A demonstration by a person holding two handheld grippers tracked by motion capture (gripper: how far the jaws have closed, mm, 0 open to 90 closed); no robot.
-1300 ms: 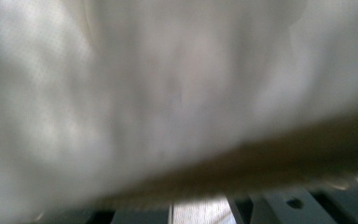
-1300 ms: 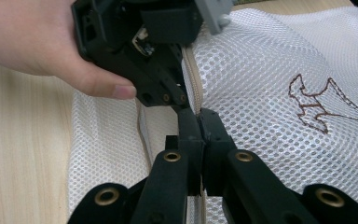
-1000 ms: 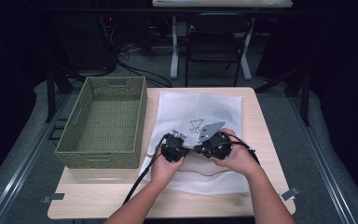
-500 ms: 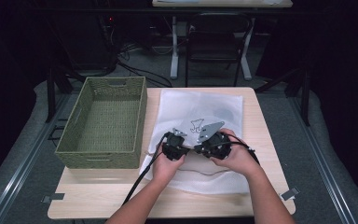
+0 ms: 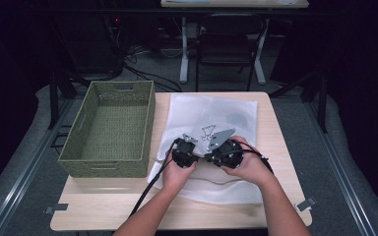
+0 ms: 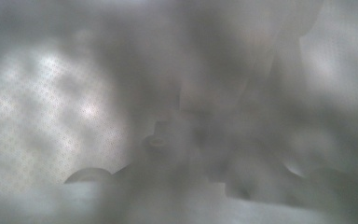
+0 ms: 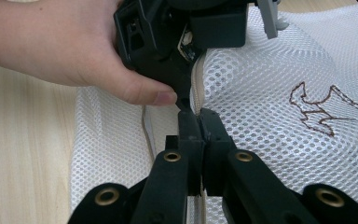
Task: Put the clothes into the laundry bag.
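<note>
A white mesh bag (image 5: 211, 110) lies flat on the wooden table (image 5: 103, 201), with a brown stitched figure (image 7: 326, 109) on it. Both grippers meet tip to tip over its near half. My right gripper (image 7: 199, 125) is shut on the bag's zipper seam (image 7: 198, 79), which runs between its black jaws. Facing it, my left gripper (image 7: 185, 100) pinches the same seam, a hand (image 7: 74, 46) wrapped around its body. From above, the left gripper (image 5: 197, 156) and right gripper (image 5: 210, 156) nearly touch. Blurred mesh fabric (image 6: 51, 107) lies close against the left gripper view and hides its jaws.
An olive woven basket (image 5: 103, 168) stands on the table's left side, touching the bag's left edge. A black cable (image 5: 150, 189) trails from the left gripper toward the front edge. Chairs and table legs (image 5: 221, 54) stand on the dark floor beyond.
</note>
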